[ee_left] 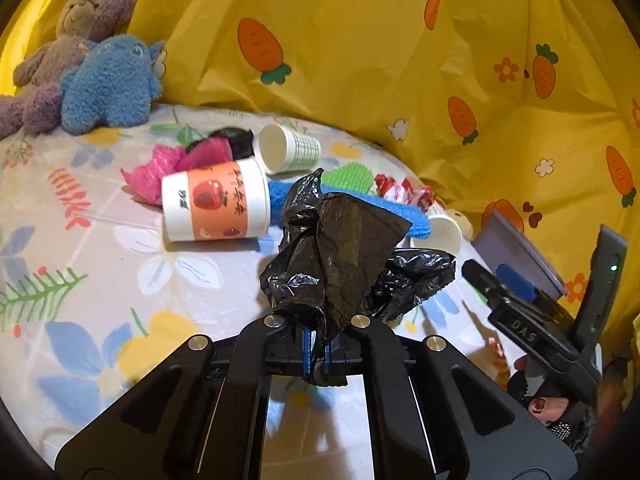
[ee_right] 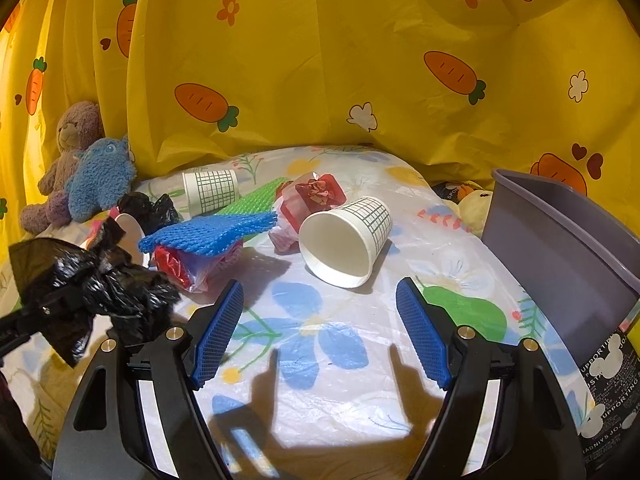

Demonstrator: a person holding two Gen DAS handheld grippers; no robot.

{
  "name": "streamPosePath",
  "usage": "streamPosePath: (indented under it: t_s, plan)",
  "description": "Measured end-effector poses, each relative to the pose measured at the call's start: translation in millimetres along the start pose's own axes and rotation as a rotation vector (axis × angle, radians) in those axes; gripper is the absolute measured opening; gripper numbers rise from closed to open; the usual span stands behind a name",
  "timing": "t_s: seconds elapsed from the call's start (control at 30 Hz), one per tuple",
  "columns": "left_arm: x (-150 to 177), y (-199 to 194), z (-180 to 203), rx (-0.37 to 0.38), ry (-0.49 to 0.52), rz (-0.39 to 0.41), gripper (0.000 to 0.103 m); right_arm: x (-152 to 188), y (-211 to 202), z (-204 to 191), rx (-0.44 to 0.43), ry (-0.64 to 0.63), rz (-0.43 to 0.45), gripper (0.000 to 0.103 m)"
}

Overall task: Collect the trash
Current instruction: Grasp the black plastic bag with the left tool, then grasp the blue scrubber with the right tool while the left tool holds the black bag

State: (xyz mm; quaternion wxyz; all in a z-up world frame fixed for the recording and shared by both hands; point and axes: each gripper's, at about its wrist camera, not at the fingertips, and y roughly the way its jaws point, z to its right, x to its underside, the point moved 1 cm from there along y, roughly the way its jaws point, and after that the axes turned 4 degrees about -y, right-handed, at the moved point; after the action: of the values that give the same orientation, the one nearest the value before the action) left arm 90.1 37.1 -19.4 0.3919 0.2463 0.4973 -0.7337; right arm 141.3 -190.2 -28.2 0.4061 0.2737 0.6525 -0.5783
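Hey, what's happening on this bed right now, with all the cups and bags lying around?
A person is clearing trash off a flowered bedsheet with a handheld gripper in each hand. The left gripper is shut on a crumpled black plastic bag. The right gripper is open and holds nothing, pointing toward a tipped-over paper cup with a green grid. More cups, wrappers and foam netting lie scattered, and a grey bin stands at the right.

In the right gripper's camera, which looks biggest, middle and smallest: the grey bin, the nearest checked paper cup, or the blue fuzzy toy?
Largest to smallest, as they look:
1. grey bin, though it sits nearest the camera, which inflates it
2. nearest checked paper cup
3. blue fuzzy toy, close to the cup in looks, and farther away, so this order is unsure
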Motion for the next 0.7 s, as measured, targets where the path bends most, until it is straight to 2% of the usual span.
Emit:
streamPosePath:
  t_s: [0.2, 0.43, 0.6, 0.7]
  plan:
    - [-14.5, -37.5, -19.2, -0.101, -0.054, 0.138, 0.003, -5.4, 9.0, -23.5, -0.091, -0.022, -0.023, 0.077]
    - [-16.7, -44.0, -32.4, -0.12, -0.078, 0.151, 0.003, -22.6, 20.8, -36.4, -0.2, 0.026, -0.053, 0.07]
    - [-15.1, -46.0, -33.1, -0.122, -0.07, 0.156, 0.003, -34.9, 25.6, -41.7, -0.225, 0.044, -0.071, 0.068]
    - [-14.8, -46.2, -32.5, -0.122, -0.069, 0.155, 0.003, -38.0, 38.7, -41.6, -0.245, 0.078, -0.108, 0.06]
